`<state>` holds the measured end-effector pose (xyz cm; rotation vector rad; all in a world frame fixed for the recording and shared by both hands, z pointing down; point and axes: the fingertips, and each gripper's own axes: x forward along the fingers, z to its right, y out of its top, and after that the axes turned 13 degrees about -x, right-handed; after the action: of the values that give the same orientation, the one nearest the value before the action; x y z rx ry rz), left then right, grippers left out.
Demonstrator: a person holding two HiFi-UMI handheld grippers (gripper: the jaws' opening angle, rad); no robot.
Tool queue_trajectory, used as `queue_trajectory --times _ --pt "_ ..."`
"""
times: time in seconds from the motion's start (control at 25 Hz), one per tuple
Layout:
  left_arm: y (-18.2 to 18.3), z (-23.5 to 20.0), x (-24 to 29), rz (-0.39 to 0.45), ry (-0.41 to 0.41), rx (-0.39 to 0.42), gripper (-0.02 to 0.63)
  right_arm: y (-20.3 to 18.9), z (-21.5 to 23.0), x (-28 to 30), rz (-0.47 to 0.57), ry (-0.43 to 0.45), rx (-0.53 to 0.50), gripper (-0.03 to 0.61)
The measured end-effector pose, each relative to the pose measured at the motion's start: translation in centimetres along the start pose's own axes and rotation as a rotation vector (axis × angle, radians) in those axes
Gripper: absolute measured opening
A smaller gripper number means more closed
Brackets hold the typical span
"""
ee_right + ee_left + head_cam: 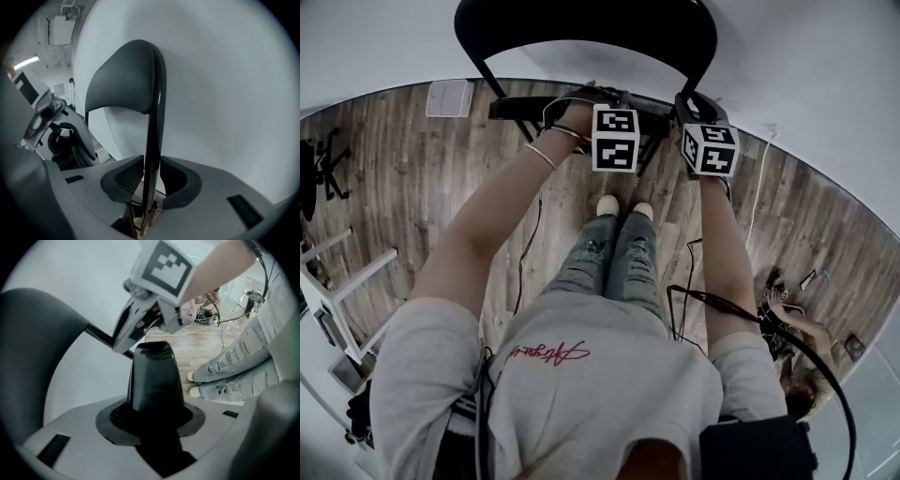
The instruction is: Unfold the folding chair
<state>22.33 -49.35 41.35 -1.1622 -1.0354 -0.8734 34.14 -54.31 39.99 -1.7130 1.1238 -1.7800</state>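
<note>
The black folding chair stands against the white wall, its backrest (pixel 581 26) at the top of the head view and its seat (pixel 546 107) below. My left gripper (pixel 589 99) points down at the seat; in the left gripper view (pixel 154 414) it is shut on a glossy black chair part (pixel 153 376), apparently the seat edge. My right gripper (pixel 694 105) is at the chair's right side; in the right gripper view (pixel 151 180) both pads lie against the thin upright frame tube (pixel 153 131) under the backrest (pixel 123 77). The right gripper (pixel 123 341) also shows in the left gripper view.
My legs and white shoes (pixel 623 208) stand just before the chair on the wooden floor (pixel 412 169). Cables (pixel 530 253) trail across the floor. Another person (pixel 787 328) sits among gear at the lower right. White table legs (pixel 337 272) stand at the left.
</note>
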Motion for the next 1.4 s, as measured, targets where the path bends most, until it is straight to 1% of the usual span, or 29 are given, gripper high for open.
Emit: queue_trajectory --times 0.08,0.16,0.36,0.48,0.56,0.64,0.72,0.8,0.92,1.0,1.04,1.08,1.16,1.24,1.32,1.4 --pt "-0.1 1.2 -0.2 0.009 0.049 0.009 0.189 0.2 -0.2 0.7 0.004 0.009 -0.019 0.117" --pt "-0.1 2.4 -0.3 0.017 0.118 0.019 0.186 0.0 -0.1 0.6 0.013 -0.004 -0.007 0.117" --pt "-0.7 5.9 -0.4 0.037 0.271 0.032 0.178 -0.9 -0.5 0.1 0.039 -0.118 0.004 0.117" --pt "-1.1 8.0 -0.5 0.062 0.366 0.056 0.178 -0.9 -0.5 -0.4 0.078 -0.203 -0.014 0.117" --pt "-1.5 10.1 -0.4 0.078 0.433 0.072 0.178 -1.4 -0.9 -0.9 0.092 -0.236 -0.019 0.117" --pt "-2.2 12.2 -0.4 0.081 0.529 0.105 0.182 -2.3 -1.5 -1.2 0.098 -0.239 -0.015 0.117" --pt "-2.9 13.6 -0.4 0.066 0.636 0.157 0.191 -3.0 -1.9 -1.7 0.119 -0.253 -0.034 0.117" --pt "-3.6 15.4 0.2 0.067 0.687 0.177 0.193 -4.0 -2.0 -2.9 0.173 -0.303 -0.049 0.117" --pt "-4.2 18.4 1.2 0.094 0.749 0.183 0.196 -7.5 -2.2 -7.2 0.255 -0.39 0.017 0.117" --pt "-4.8 20.1 1.8 0.114 0.789 0.19 0.2 -9.5 -3.9 -11.1 0.305 -0.423 0.03 0.101" --pt "-5.1 20.9 2.2 0.123 0.804 0.192 0.202 -10.3 -5.7 -13.0 0.327 -0.421 0.016 0.073" --pt "-5.4 21.8 2.6 0.129 0.818 0.191 0.204 -11.2 -7.9 -14.6 0.343 -0.404 -0.003 0.06" --pt "-6.1 23.3 3.3 0.137 0.847 0.193 0.207 -13.4 -12.7 -16.7 0.349 -0.34 -0.035 0.057" --pt "-6.7 24.6 4.0 0.151 0.881 0.194 0.211 -15.8 -16.9 -17.6 0.337 -0.278 -0.065 0.047" --pt "-7.0 25.9 4.5 0.162 0.923 0.194 0.213 -17.9 -19.7 -18.2 0.325 -0.236 -0.076 0.037" --pt "-7.2 27.1 5.2 0.17 0.969 0.206 0.214 -19.6 -21.2 -18.6 0.326 -0.224 -0.059 0.028"
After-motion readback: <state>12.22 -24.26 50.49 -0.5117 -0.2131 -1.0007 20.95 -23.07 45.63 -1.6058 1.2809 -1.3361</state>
